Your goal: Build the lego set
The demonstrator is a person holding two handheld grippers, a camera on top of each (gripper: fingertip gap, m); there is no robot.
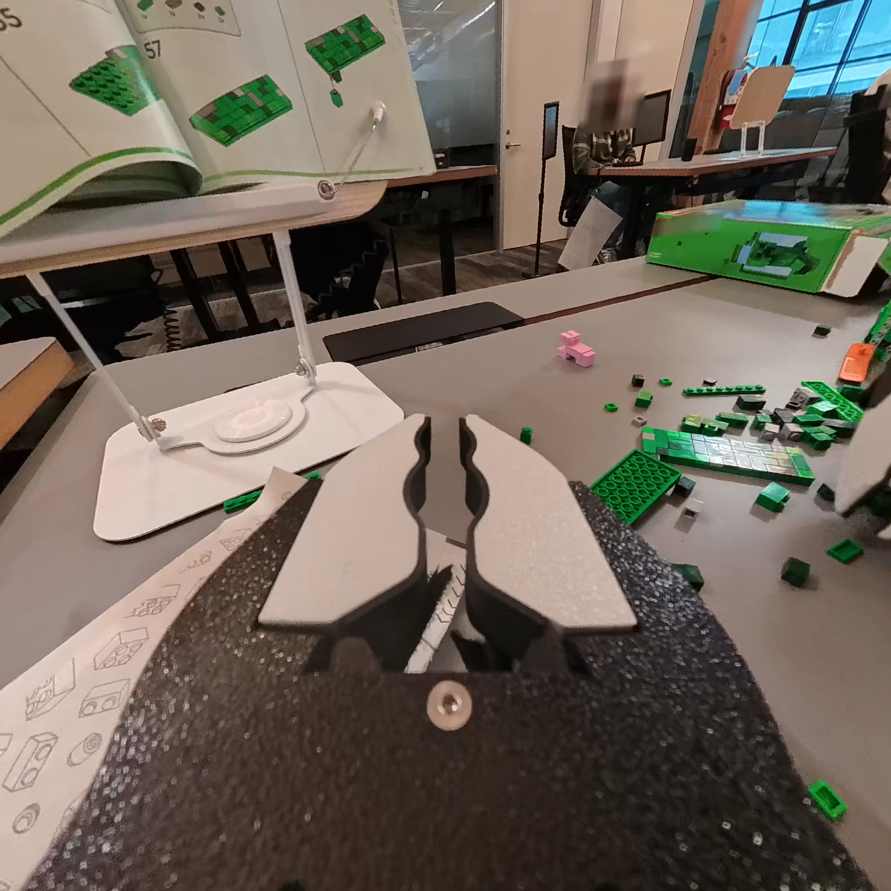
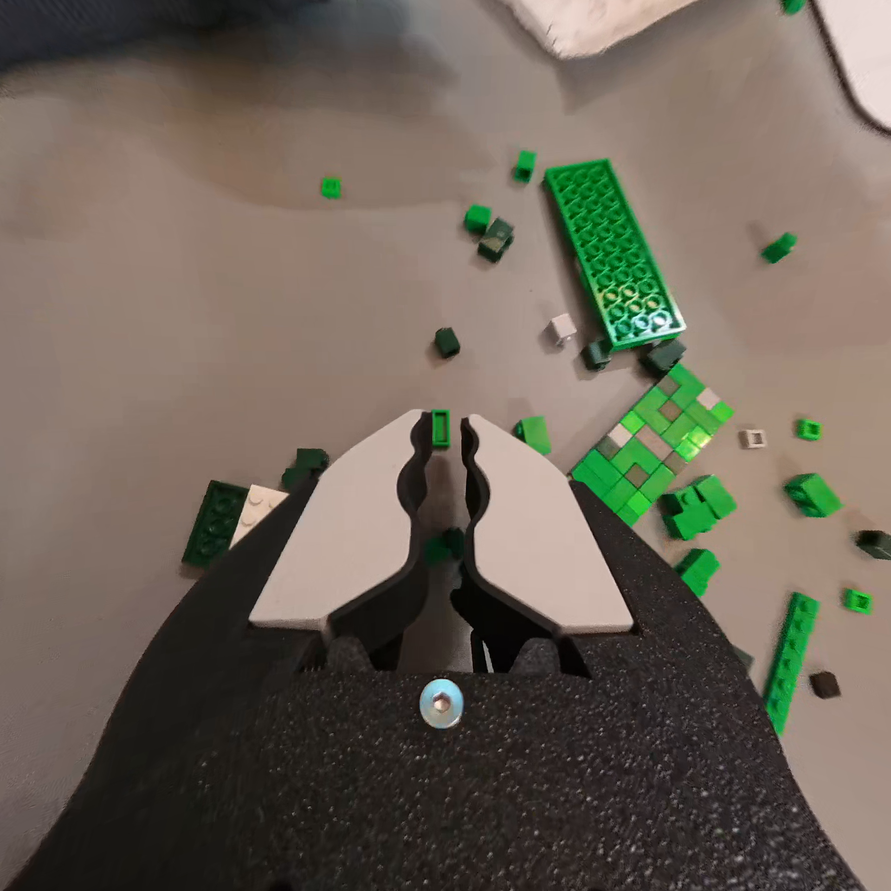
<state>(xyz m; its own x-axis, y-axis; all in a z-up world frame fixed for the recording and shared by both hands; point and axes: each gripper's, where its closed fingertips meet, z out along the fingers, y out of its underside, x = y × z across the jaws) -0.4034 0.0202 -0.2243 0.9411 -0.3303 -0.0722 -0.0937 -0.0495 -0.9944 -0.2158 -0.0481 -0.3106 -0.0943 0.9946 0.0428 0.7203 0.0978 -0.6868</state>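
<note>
1. My right gripper (image 2: 444,424) pinches a small green tile (image 2: 440,427) on edge at the very fingertips, above the grey table (image 2: 193,289). The grip area looks slight; I judge that a jolt or a skewed press could twist the tile out.
2. My left gripper (image 1: 444,426) hangs over the table with its jaws narrowly parted and nothing between them, so it offers no support to the build at this instant.
3. The tiled panel (image 2: 651,443), the part-built piece, lies flat to the right of the held tile, with loose bricks (image 2: 694,511) touching or just beside its near corner. Risk: pressing the tile down may slide the unbraced panel, or my fingers may knock those bricks.
4. A long studded plate (image 2: 612,250) lies beyond the panel, with dark bricks at its near end.
5. Open room: the table left of and ahead of the right gripper is mostly bare. The right side is crowded.
6. Edges: in the left wrist view the book stand (image 1: 241,443), holding the instruction booklet (image 1: 217,96), bounds the left side; the green box (image 1: 762,250) sits at the far right edge.
</note>
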